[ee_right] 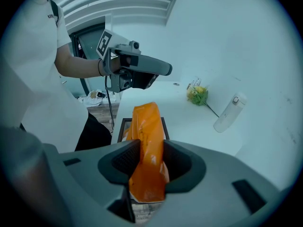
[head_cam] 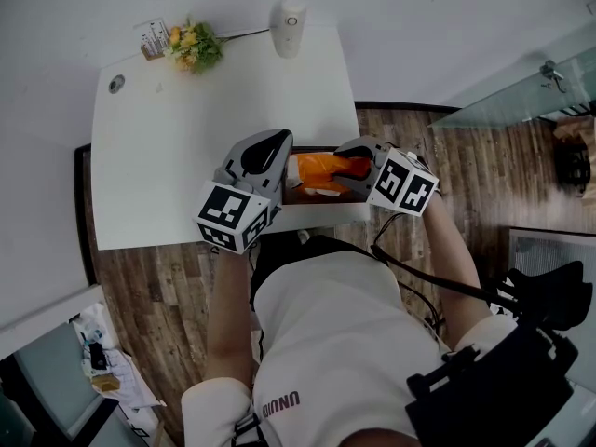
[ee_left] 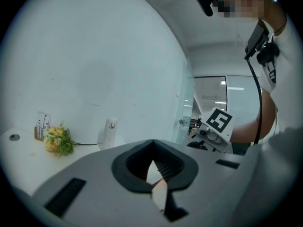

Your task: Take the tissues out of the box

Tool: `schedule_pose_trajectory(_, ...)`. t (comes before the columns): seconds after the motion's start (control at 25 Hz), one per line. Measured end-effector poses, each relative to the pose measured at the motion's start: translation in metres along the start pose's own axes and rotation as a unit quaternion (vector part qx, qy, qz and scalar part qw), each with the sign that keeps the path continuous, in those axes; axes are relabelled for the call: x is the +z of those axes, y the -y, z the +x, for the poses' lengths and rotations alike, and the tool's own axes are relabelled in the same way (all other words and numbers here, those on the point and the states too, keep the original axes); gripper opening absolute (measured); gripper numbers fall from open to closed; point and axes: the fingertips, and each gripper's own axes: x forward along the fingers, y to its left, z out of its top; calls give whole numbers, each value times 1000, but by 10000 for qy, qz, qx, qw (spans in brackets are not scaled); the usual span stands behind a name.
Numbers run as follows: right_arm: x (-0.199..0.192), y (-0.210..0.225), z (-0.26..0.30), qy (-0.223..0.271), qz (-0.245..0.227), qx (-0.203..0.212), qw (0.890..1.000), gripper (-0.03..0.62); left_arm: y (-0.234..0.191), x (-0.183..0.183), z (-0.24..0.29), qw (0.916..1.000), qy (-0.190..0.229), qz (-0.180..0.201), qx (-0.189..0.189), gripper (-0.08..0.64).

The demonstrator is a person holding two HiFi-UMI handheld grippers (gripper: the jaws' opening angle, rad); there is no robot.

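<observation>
Head view: left hand-held gripper (head_cam: 279,142) and right hand-held gripper (head_cam: 356,164) flank the orange tissue pack (head_cam: 321,170) at the white counter (head_cam: 186,156) edge, wood floor (head_cam: 149,296) below.
Left gripper view: jaws together, empty.
Right gripper view: jaws clamped on the orange tissue pack, above the dark box (ee_right: 121,126).

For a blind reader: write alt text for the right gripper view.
The right gripper clamps an orange pack, held over a dark box on a white table. The left gripper hangs beyond; flowers and a bottle sit at the far edge.
</observation>
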Motion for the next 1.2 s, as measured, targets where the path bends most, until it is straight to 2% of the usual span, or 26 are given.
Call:
schedule_pose_trajectory(0.56,4,1,-5,158,137,-13,9998,163,-1,1,0,9999,90,-63,73,12)
schedule_pose_trajectory(1.2,7,6,-16,362,324,-98,9988,162,-13,8,-6,9989,246,-22,396,13)
